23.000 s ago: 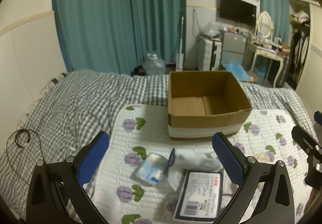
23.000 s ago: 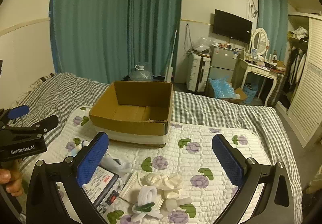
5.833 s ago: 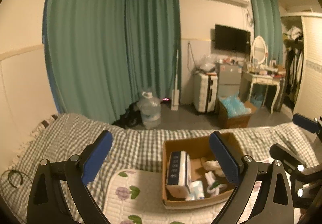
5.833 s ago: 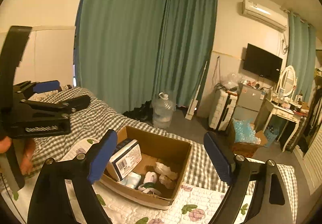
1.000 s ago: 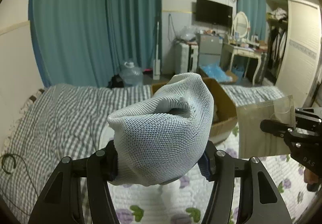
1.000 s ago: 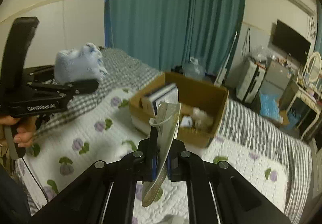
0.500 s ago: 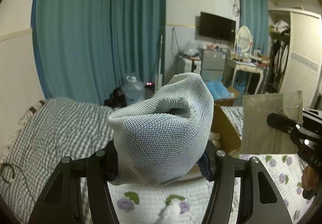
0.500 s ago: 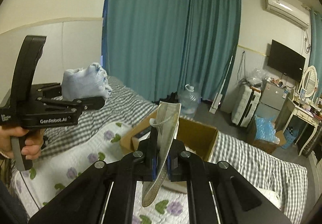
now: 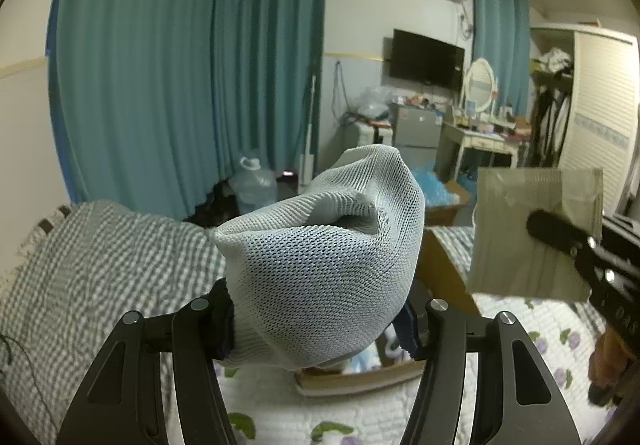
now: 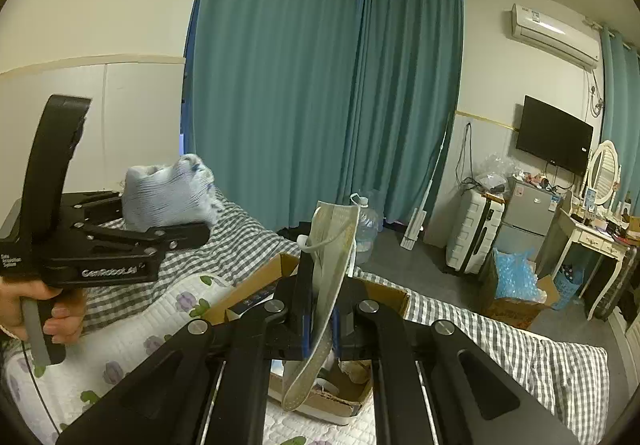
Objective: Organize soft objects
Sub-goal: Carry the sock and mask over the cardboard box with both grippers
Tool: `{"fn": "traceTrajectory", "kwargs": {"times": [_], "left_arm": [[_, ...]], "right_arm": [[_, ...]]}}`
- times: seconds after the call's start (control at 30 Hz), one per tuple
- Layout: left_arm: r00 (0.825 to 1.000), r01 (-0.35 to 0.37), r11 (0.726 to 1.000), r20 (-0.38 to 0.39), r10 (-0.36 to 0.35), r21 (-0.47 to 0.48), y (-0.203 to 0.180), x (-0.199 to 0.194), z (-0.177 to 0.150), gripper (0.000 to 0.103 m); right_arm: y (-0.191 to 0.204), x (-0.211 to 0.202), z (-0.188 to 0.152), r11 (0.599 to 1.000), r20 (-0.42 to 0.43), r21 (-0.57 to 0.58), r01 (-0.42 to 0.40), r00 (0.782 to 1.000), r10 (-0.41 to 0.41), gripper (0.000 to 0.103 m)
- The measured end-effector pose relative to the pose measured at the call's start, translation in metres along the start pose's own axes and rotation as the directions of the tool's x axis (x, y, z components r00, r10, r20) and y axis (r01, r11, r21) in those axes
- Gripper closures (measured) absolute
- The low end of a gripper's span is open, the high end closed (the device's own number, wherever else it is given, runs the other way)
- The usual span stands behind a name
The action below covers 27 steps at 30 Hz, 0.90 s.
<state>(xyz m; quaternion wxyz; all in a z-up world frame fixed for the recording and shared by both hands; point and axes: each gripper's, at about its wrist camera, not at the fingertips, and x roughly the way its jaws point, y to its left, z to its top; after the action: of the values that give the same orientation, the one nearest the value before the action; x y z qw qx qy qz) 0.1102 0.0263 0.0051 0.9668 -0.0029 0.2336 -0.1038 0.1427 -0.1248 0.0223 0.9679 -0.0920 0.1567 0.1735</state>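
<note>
Left wrist: left gripper (image 9: 316, 313) squeezes bundled mesh sock (image 9: 320, 265), soft, light, held mid-bundle | right gripper (image 10: 320, 321) pinches limp face mask (image 10: 330, 273) | both above cardboard box (image 10: 256, 285) on bed.

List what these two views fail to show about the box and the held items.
- Left wrist: the rolled sock hides most of the cardboard box.
- Right wrist: the right hand-held gripper and face mask cover the box contents.
- Mask print: too blurred.
</note>
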Motion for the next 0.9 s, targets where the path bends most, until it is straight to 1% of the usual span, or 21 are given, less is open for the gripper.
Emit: {"fn": "traceTrajectory", "kwargs": {"times": [0.13,0.23,0.37,0.53,0.7,0.77,0.9], "left_arm": [[1.0,-0.003,1.0,-0.003,0.003,0.011,-0.007,0.018,0.002,0.044],[1.0,-0.003,1.0,0.002,0.003,0.024,-0.014,0.031,0.005,0.044],[1.0,-0.004,0.999,-0.021,0.005,0.043,-0.021,0.055,0.007,0.044],[0.998,-0.015,0.999,-0.065,0.017,0.034,-0.025,0.085,0.003,0.044],[0.994,-0.015,0.998,-0.103,0.021,0.064,-0.033,0.11,-0.005,0.044],[0.992,-0.003,0.998,-0.129,0.012,0.069,-0.036,0.121,-0.011,0.044],[0.98,-0.007,0.996,-0.197,0.024,0.087,-0.041,0.143,-0.026,0.044]], "right_arm": [[-0.002,0.015,-0.005,1.0,-0.024,0.005,0.0,1.0,0.0,0.096],[-0.006,0.029,-0.008,1.0,-0.029,0.004,0.023,0.999,-0.023,0.096],[-0.015,0.051,-0.012,0.999,-0.043,0.0,0.046,0.998,-0.046,0.096],[-0.017,0.077,-0.02,0.998,-0.058,-0.009,0.056,0.997,-0.056,0.096],[-0.02,0.098,-0.032,0.998,-0.094,-0.009,0.058,0.994,-0.058,0.096],[-0.022,0.11,-0.035,0.998,-0.122,-0.003,0.056,0.991,-0.056,0.096],[-0.021,0.129,-0.051,0.998,-0.192,0.0,0.058,0.98,-0.057,0.096]]}}
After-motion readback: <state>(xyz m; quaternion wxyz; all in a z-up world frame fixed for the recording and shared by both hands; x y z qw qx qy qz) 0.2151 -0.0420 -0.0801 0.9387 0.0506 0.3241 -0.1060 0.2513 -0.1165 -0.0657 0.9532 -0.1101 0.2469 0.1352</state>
